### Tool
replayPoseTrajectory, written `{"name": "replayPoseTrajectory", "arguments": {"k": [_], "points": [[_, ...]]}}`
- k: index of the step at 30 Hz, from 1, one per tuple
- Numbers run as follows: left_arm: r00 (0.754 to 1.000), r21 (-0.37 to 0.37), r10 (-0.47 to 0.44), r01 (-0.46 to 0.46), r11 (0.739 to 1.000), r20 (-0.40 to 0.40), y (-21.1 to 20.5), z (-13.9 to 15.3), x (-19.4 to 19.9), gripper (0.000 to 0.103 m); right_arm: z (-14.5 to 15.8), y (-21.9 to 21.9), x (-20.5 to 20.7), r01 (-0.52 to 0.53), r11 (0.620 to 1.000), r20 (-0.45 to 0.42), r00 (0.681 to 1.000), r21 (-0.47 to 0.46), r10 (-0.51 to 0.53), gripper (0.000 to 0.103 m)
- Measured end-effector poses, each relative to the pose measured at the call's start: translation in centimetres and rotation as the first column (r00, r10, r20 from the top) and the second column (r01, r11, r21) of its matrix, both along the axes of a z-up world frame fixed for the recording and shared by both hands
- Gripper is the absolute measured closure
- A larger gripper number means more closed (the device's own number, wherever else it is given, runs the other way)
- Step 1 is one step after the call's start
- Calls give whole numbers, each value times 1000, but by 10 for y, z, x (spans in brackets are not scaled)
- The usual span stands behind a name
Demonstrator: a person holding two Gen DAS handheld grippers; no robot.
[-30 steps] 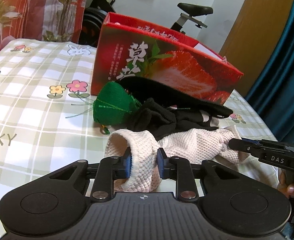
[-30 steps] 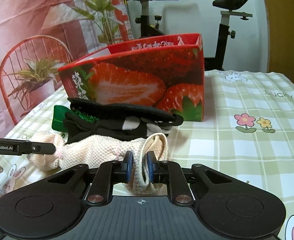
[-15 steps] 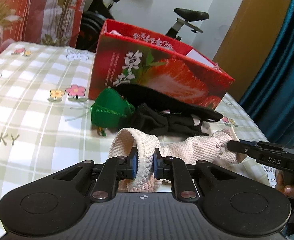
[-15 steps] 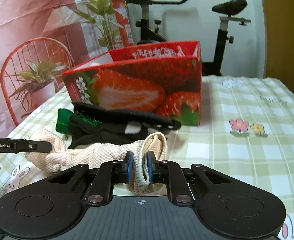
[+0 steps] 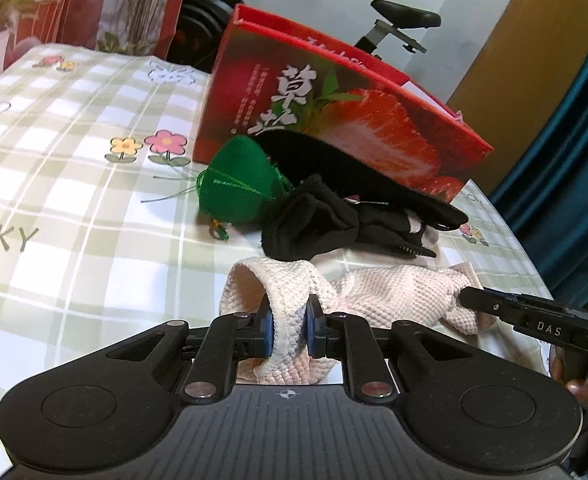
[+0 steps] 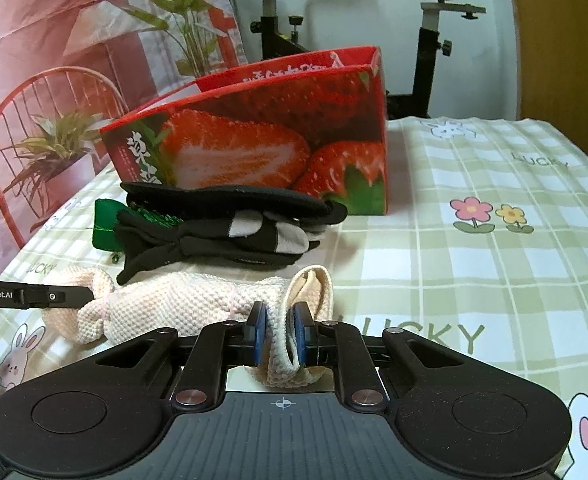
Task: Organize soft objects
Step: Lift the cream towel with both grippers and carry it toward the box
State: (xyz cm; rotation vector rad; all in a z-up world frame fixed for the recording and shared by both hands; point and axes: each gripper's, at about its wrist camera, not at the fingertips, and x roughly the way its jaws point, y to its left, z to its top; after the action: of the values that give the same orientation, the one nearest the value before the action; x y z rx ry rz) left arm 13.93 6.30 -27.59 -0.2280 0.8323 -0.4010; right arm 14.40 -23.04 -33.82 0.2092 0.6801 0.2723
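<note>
A pale pink knitted cloth (image 5: pixel 378 292) lies stretched across the checked tablecloth (image 5: pixel 73 208). My left gripper (image 5: pixel 287 330) is shut on its looped left end. At the other end, my right gripper (image 6: pixel 278 334) is shut on the pink cloth (image 6: pixel 189 300) where it folds. Each gripper's finger shows in the other's view, touching the cloth. Behind lie black gloves (image 5: pixel 326 224), a black flat piece (image 5: pixel 358 176) and a green pouch (image 5: pixel 239 184). An open red strawberry box (image 5: pixel 334 120) stands behind them.
An exercise bike (image 6: pixel 434 20) stands beyond the table's far edge. A printed backdrop with a red chair and plants (image 6: pixel 53 120) is on the left. A teal curtain (image 5: pixel 574 160) hangs on the right. Bare tablecloth (image 6: pixel 494 260) spreads right of the box.
My left gripper's jaws have closed tighter on the looped end of the pink cloth. The cloth now sits slightly more stretched between both grippers. The right gripper kept its grip.
</note>
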Motion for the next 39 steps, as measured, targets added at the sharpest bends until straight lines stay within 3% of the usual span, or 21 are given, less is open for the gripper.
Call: {"name": "replayPoseTrajectory", "arguments": {"k": [7, 11, 25, 35, 39], "points": [[1000, 0, -7, 7, 1000, 20, -2, 0, -2, 88, 1, -1, 1, -1, 1000, 5, 1000, 10, 1, 89], [998, -3, -15, 16, 1000, 62, -3, 11, -6, 91, 13, -2, -4, -6, 1000, 64, 998, 25, 5, 89], [952, -21, -39, 48, 999, 303, -9, 107, -18, 91, 99, -12, -17, -16, 1000, 284, 959, 16, 10, 89], [901, -4, -41, 47, 999, 432, -27, 166, 12, 91, 159, -15, 6, -7, 1000, 381, 924, -27, 17, 89], [894, -6, -32, 39, 999, 447, -32, 176, 28, 91, 174, -18, 25, -4, 1000, 386, 923, -19, 11, 90]]}}
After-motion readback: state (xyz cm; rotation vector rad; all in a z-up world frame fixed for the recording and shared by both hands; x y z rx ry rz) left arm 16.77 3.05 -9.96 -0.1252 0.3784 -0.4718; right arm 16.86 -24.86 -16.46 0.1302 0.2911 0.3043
